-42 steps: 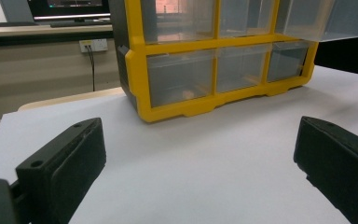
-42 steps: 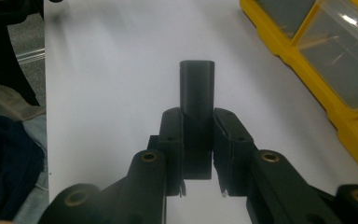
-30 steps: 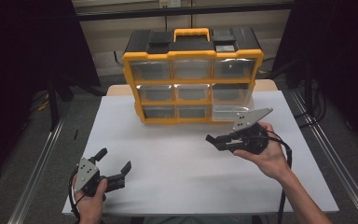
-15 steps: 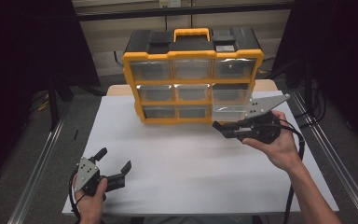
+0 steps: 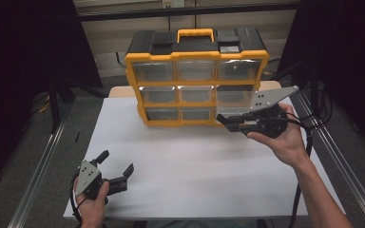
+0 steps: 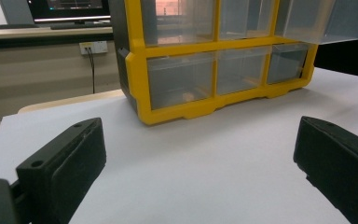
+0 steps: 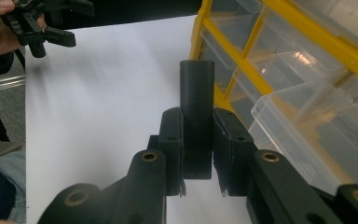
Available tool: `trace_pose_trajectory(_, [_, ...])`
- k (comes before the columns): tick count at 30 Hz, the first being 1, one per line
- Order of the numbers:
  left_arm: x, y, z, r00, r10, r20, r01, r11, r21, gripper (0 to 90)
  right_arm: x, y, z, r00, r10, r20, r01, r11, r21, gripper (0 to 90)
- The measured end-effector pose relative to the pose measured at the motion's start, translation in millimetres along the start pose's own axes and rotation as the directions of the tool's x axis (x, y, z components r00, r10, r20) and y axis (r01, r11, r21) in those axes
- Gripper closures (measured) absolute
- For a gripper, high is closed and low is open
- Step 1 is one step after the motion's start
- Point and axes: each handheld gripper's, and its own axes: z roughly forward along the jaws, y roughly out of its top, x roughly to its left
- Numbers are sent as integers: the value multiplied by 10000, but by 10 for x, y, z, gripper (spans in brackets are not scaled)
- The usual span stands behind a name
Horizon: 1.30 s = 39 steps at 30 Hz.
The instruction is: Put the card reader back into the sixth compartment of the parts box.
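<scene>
A yellow and black drawer organizer [image 5: 197, 76] stands at the back of the white table [image 5: 195, 161]. Its clear right-hand middle drawer [image 5: 235, 97] is pulled out. My right gripper [image 5: 225, 119] hovers in front of that drawer, just below its front. In the right gripper view, the right gripper [image 7: 198, 126] is shut on a black block [image 7: 196, 93] that sticks out past the jaws, next to the open drawer [image 7: 317, 140]. My left gripper [image 5: 116, 162] rests open near the table's front left corner. In its own view the left gripper [image 6: 196, 154] has nothing between its jaws.
The organizer's yellow frame [image 6: 137, 70] holds several clear drawers, and a small item lies in a lower one [image 6: 187, 96]. Metal rails [image 5: 43, 161] run along both table sides. White table surface stretches between the two hands.
My right hand has risen and moved right and back, toward the open drawer, with the black block still gripped. The left hand has stayed put.
</scene>
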Motion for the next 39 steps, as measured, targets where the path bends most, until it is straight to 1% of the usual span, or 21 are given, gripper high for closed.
trace_pose_trajectory(1, [-6,-1,5,10000,-42,46,42,10000,-30,24,-10,15,-10,10000,-42,34,42,10000,31,741])
trace_pose_trajectory(3, [-7,0,4,10000,35,28,-35,10000,10,23,-36,45,-30,9999,-37,127,36,10000,48,741])
trace_pose_trajectory(5, [-10,-1,6,10000,-43,54,43,10000,-38,23,-64,73,-52,9998,-12,196,10,10000,67,741])
trace_pose_trajectory(13, [-4,0,1,10000,41,36,-41,10000,-1,23,-154,155,-111,9987,31,511,-40,9998,173,741])
trace_pose_trajectory(20, [-2,-2,1,10000,-7,-14,7,10000,-27,23,-202,262,-157,9977,43,677,-59,9997,235,741])
trace_pose_trajectory(28, [2,0,1,10000,-36,9,36,10000,-37,23,-294,348,-193,9955,104,941,-145,9990,426,741])
trace_pose_trajectory(31, [-2,-5,9,9999,-124,-12,124,9999,-94,23,-334,379,-201,9950,140,990,-188,9987,475,741])
trace_pose_trajectory(39, [-3,-5,10,10000,-93,-37,93,9999,-82,23,-420,451,-232,9930,174,1169,-252,9975,660,741])
